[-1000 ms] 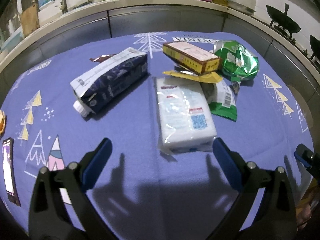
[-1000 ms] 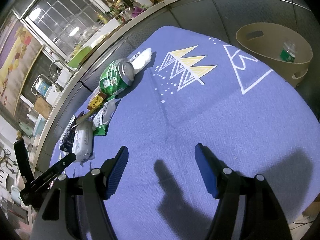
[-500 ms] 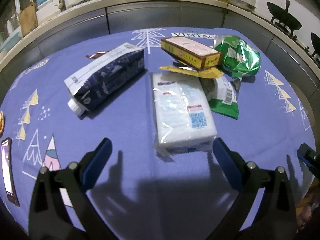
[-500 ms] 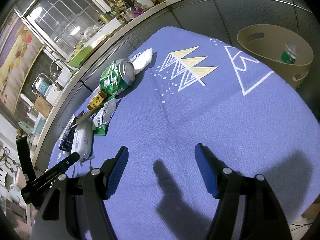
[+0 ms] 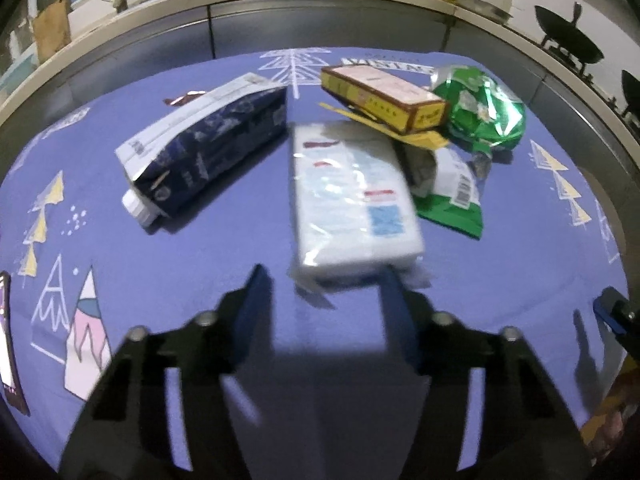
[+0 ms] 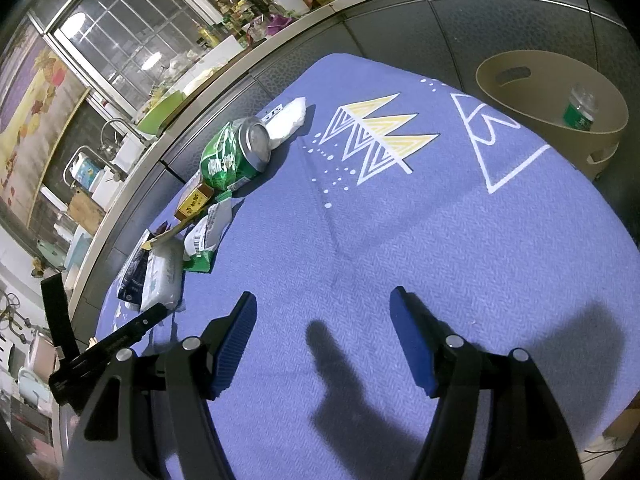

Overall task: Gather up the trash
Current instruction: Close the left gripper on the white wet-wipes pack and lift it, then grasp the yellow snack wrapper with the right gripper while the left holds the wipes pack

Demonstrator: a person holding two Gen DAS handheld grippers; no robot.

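Note:
Trash lies on a blue patterned cloth (image 5: 224, 248). A white tissue pack (image 5: 352, 196) lies just ahead of my left gripper (image 5: 326, 292), whose jaws stand open but narrower, at the pack's near end, not touching. A dark blue carton (image 5: 208, 148) lies to the left. A yellow-red box (image 5: 384, 98), a green foil bag (image 5: 480, 112) and a green-white wrapper (image 5: 452, 196) lie to the right. My right gripper (image 6: 322, 320) is open and empty over bare cloth. The same pile shows in the right wrist view, with a green can (image 6: 240, 152).
A beige bin (image 6: 552, 116) with a bottle inside stands beyond the table's right edge. A white crumpled bag (image 6: 290, 118) lies behind the can. A phone (image 5: 8, 344) lies at the left edge. A kitchen counter runs behind the table.
My left gripper's jaws have narrowed and it has moved forward toward the near end of the white tissue pack. The right gripper has barely moved.

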